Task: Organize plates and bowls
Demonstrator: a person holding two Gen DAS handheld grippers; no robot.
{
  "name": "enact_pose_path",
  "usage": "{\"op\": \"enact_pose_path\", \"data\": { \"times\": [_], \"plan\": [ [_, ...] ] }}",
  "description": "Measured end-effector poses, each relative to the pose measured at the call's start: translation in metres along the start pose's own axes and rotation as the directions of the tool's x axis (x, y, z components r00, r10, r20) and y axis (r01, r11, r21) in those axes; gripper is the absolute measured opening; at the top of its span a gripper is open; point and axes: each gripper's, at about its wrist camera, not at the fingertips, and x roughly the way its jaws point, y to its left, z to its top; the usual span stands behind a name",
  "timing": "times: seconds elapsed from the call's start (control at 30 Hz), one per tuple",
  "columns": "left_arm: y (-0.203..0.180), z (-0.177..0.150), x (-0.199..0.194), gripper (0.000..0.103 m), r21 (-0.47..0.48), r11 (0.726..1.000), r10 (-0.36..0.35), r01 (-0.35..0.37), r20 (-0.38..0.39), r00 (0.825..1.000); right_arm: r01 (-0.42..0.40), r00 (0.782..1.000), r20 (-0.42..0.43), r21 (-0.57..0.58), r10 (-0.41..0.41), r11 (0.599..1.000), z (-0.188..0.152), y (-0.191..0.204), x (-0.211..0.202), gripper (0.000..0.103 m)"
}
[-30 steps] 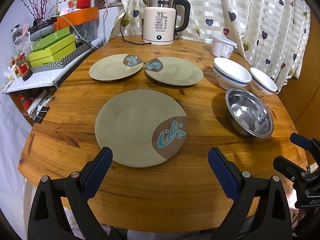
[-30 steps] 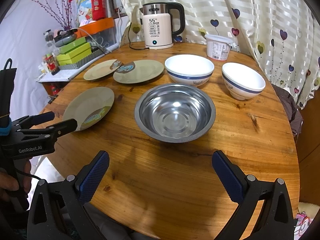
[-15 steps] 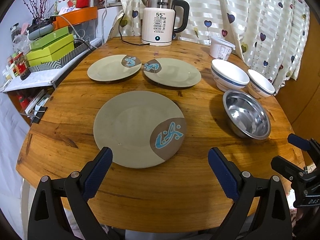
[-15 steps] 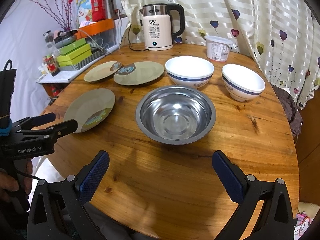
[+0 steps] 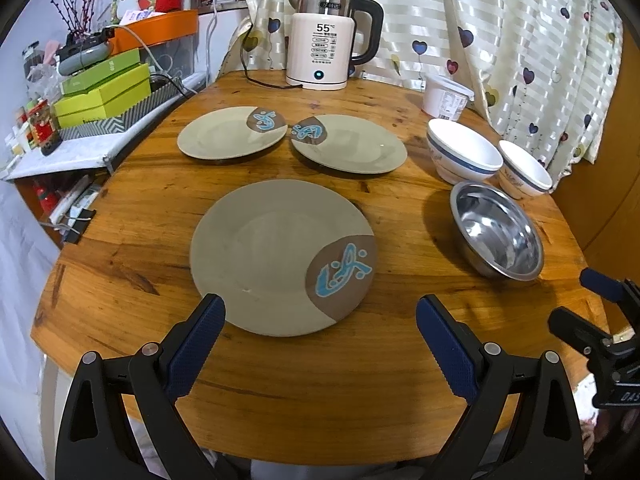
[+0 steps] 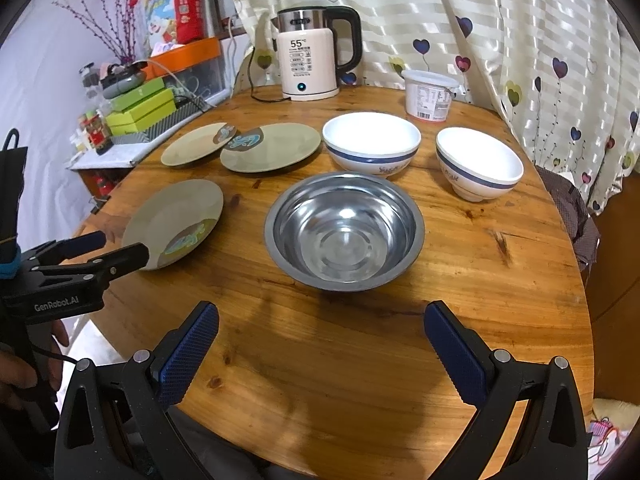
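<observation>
With both my left tongs [image 5: 320, 320] and right tongs [image 6: 320, 320] spread apart and empty, I should slide low to pinch the near plate [image 5: 280, 256] on the desk [image 5: 320, 376] by its rim.

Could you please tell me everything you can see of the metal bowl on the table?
The metal bowl is round, shiny and looks like stainless steel, with a thin rolled rim and a flat circular base that shows inside. It is empty, upright and mirrors the room's light. It rests on the wooden table, in front of the two white bowls with blue bands and to the right of the nearest plate. Nothing else touches it; the right gripper is open, short of its near rim.
</observation>
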Motion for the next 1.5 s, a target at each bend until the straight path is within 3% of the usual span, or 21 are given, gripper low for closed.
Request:
{"op": "enact_pose_path", "data": {
  "times": [0.83,0.97,1.5],
  "plan": [
    [0.018,0.008,0.001,0.097,-0.025,0.998,-0.049,0.050,0.028,0.998,-0.057,0.998,-0.014,-0.051,0.056,0.997,0.022,0.023,0.010,0.101],
    [0.026,0.011,0.003,0.097,-0.041,0.998,-0.050,0.051,0.030,0.998,-0.077,0.997,-0.025,-0.063,0.075,0.995,0.030,0.030,0.016,0.088],
    [0.076,0.032,0.017,0.092,-0.134,0.991,0.008,-0.003,0.039,0.999,-0.152,0.988,-0.037,-0.125,0.148,0.980,0.071,0.068,0.045,0.084]
  ]
}}
